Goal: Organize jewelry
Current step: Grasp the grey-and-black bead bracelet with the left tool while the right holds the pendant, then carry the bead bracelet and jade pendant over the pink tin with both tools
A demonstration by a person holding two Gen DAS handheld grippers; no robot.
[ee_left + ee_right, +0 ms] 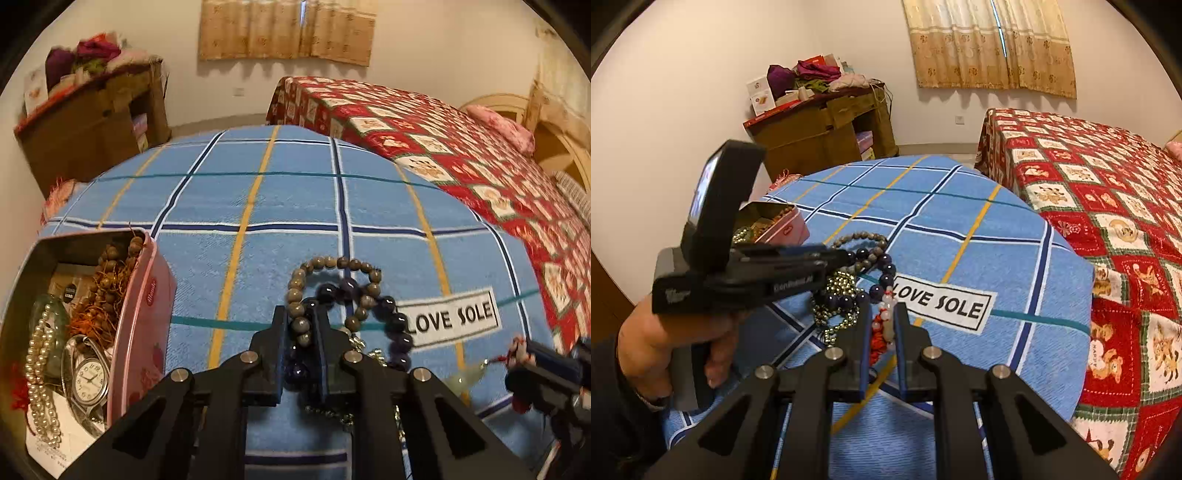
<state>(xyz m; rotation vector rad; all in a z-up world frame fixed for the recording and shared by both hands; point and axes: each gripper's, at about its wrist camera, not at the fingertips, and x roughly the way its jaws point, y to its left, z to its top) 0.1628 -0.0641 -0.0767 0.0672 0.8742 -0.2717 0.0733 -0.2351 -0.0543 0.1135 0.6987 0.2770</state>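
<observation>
While my left gripper (300,325) pinches the brown wooden bead bracelet (332,288), its jaws pressed onto the near-left part of the loop, that bracelet lies on the blue plaid cloth (236,206) tangled with a dark purple bead bracelet (400,332) and a gold bead chain (836,302). To the left stands the open pink tin box (142,314), holding a pearl strand (38,380), a silver wristwatch (88,376) and more wooden beads. On the right, my right gripper (882,325) is pressed together on a red cord with pale stone charms (886,317), just near the white "LOVE SOLE" label (942,306).
</observation>
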